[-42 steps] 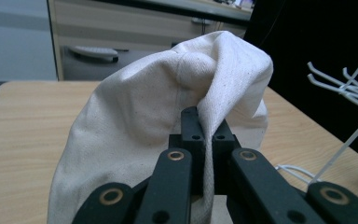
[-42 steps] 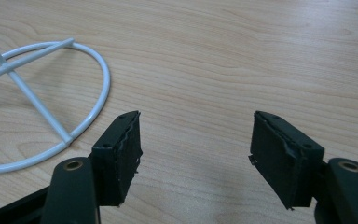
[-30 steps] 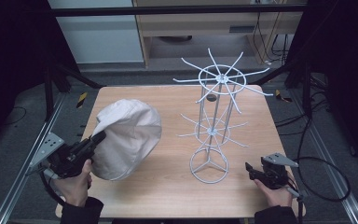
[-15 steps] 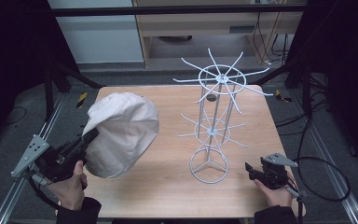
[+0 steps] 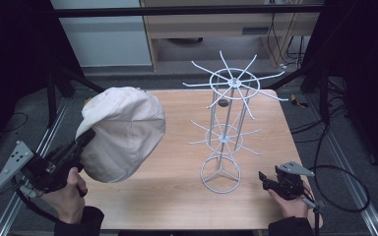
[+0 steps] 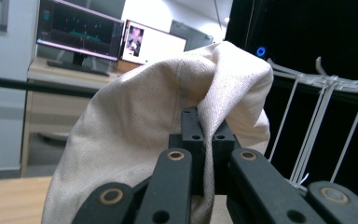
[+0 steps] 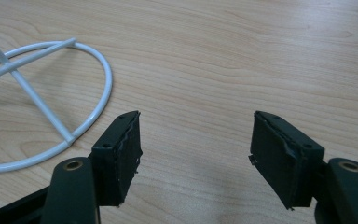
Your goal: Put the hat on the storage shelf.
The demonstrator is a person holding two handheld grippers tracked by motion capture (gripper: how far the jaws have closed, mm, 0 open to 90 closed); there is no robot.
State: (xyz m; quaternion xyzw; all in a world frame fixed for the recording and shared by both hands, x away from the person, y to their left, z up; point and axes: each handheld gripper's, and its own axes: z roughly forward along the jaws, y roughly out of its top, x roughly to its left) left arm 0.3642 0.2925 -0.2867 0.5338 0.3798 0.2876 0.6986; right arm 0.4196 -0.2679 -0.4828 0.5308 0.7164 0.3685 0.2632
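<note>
While we have the cream cap (image 5: 123, 132) pinched by a fold of its cloth in the left gripper (image 5: 81, 145) and lifted clear of the desk (image 5: 177, 196) near its left edge, none of it hangs on the white wire rack (image 5: 229, 123) yet; carrying it across and hooking it on a prong is, we judge, what remains. Our left forearm angles up toward the rack. The right gripper (image 5: 268, 179) rests spread and empty at the desk's front right corner.
</note>
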